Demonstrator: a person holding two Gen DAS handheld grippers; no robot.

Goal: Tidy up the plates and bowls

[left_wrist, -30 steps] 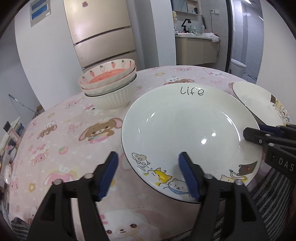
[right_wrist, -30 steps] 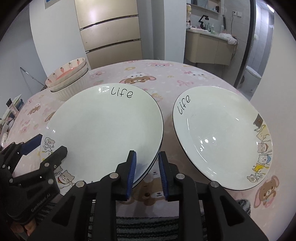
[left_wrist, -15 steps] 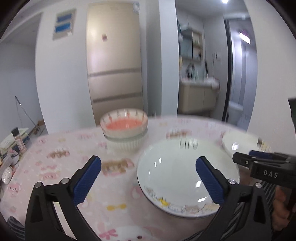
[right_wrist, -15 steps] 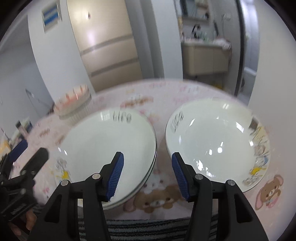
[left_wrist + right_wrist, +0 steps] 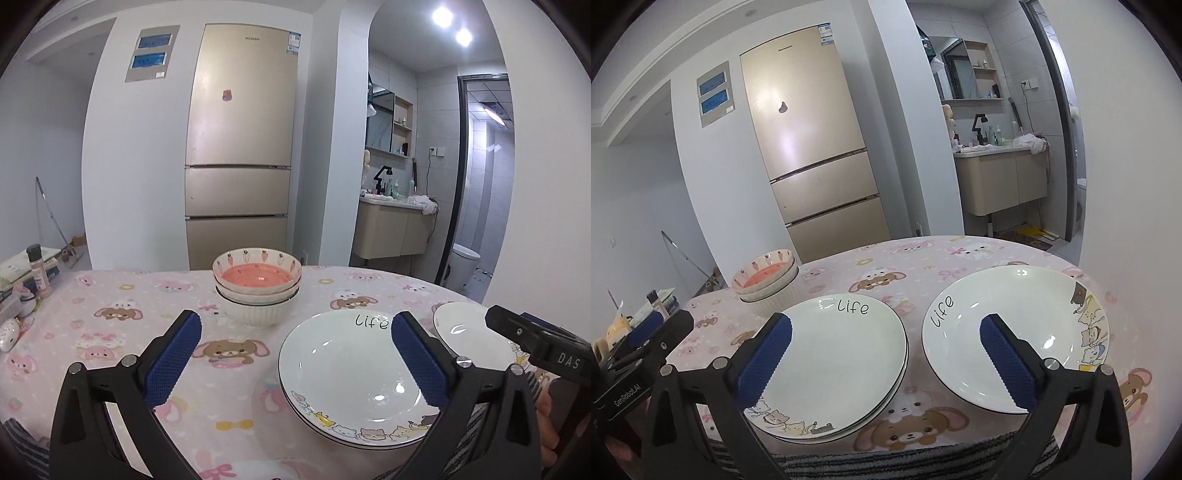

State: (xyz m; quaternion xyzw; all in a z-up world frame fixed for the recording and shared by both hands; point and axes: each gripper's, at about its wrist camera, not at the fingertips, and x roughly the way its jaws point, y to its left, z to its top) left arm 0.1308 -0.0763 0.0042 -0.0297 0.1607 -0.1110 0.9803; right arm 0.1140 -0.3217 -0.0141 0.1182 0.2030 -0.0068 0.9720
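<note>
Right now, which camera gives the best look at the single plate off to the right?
The right wrist view: the single plate shows whole there, with its "life" lettering and cartoon animals. In the left wrist view that plate sits at the edge, half hidden behind the right tongs.

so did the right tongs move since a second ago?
Yes. The right tongs rose and backed off the stacked plates, and are opening, with nothing between them.

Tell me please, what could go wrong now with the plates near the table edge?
1. The plate stack sits close to the near table edge; a bump from the left gripper could push it off.
2. The single plate lies beside the stack, nearly touching; sliding it could chip the rims.
</note>
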